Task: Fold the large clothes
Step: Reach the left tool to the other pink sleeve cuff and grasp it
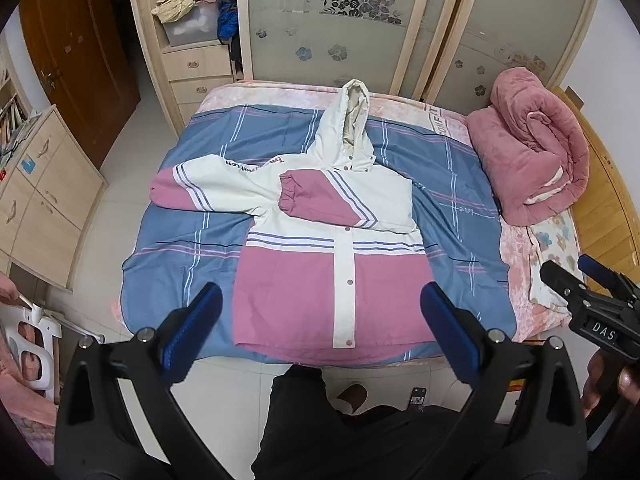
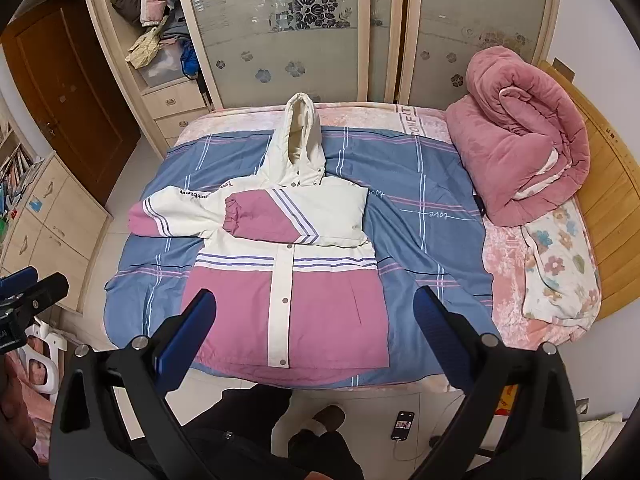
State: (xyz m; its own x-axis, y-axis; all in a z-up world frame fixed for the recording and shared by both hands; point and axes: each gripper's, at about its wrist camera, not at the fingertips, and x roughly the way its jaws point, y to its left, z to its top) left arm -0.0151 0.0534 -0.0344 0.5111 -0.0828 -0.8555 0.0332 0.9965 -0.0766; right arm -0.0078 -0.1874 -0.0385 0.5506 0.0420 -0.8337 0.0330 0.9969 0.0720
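Both the left gripper (image 1: 320, 322) and right gripper (image 2: 316, 328) hover with jaws apart, empty. The jacket (image 1: 332, 240) looks padded, soft, light; best pinched at the left sleeve's cuff (image 1: 160, 194).

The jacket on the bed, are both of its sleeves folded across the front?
No: only one sleeve lies across the jacket front, while the other sleeve stretches sideways onto the bedsheet.

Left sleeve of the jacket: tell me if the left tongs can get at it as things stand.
Probably yes: the sleeve lies spread on the bed with nothing on it, and the left tongs are open, empty, over the hem.
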